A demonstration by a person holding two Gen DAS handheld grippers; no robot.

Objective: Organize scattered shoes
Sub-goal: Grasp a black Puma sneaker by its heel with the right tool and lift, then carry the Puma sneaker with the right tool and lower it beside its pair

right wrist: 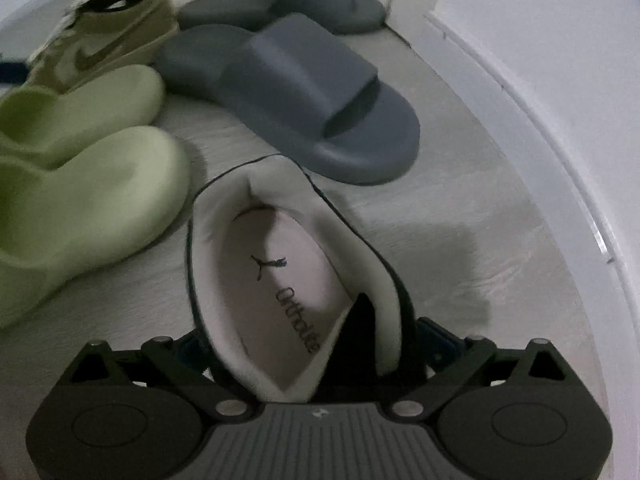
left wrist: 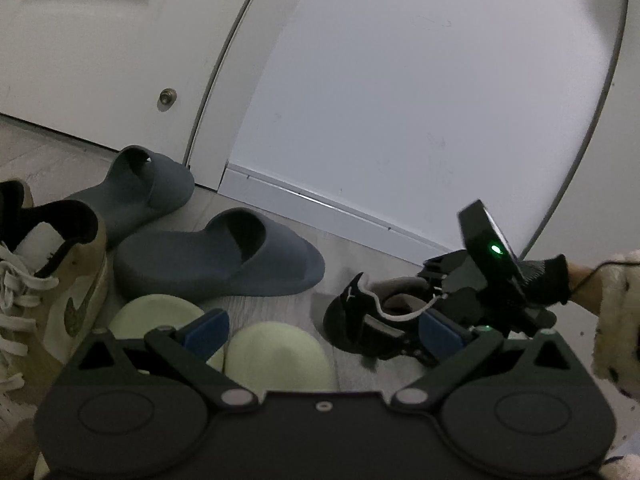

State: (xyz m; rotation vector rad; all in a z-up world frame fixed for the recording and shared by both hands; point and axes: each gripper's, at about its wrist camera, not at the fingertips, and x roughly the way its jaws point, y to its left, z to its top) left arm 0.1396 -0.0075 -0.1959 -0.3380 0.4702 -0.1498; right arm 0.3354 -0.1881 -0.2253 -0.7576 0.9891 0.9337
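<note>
Black sneaker (right wrist: 296,280) clamped in R gripper (right wrist: 316,344), L gripper (left wrist: 324,330) wide, empty

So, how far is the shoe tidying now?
The two green slippers already lie side by side. The right tongs are shut on the black sneaker, holding it above the floor. The two grey slides point apart, and the tan sneaker has no partner in view. The left tongs are open, holding nothing.

Tan sneaker (left wrist: 52,280) cut off left.

L gripper (left wrist: 324,328) fingers apart, R gripper (right wrist: 316,350) clamped
</note>
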